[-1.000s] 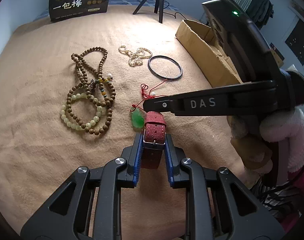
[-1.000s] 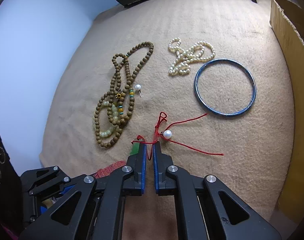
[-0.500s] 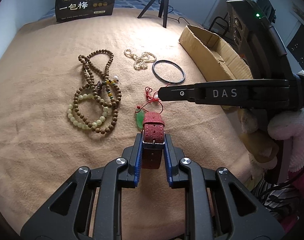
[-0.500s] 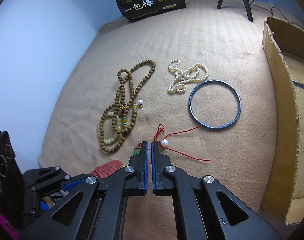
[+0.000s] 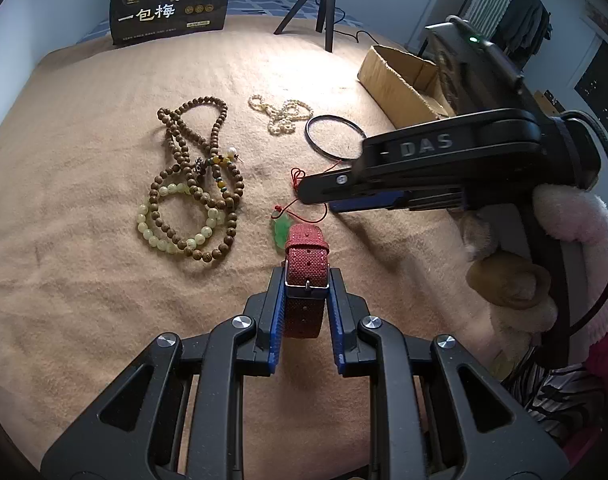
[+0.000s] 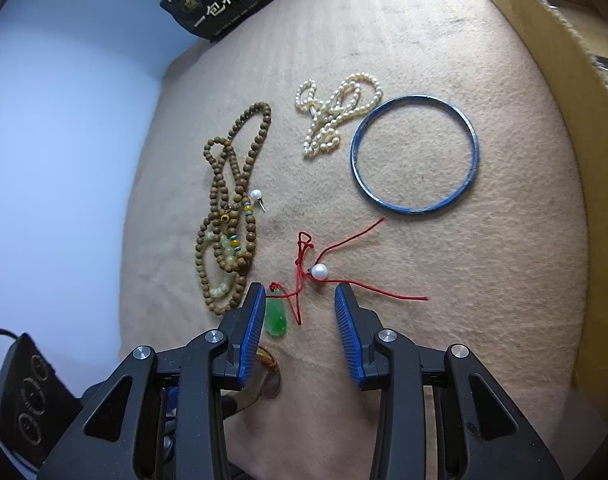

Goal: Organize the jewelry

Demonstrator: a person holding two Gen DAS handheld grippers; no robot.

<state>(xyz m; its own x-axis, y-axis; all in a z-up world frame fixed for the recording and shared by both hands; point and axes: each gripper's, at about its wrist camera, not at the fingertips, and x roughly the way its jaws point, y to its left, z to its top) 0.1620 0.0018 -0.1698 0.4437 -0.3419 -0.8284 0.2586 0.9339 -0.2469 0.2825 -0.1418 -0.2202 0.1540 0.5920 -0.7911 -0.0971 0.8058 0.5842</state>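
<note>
My left hand-held gripper [image 5: 306, 292] pinches the red watch strap [image 5: 306, 276]. My right hand-held gripper [image 6: 297, 312] is opening, the green pendant [image 6: 275, 318] lying loose beside its left pad on the blanket [image 6: 484, 280].

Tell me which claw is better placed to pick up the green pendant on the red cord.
Right. The right claw is opening around the green pendant and red cord, gripping nothing; the left claw is occupied by the red strap.
</note>
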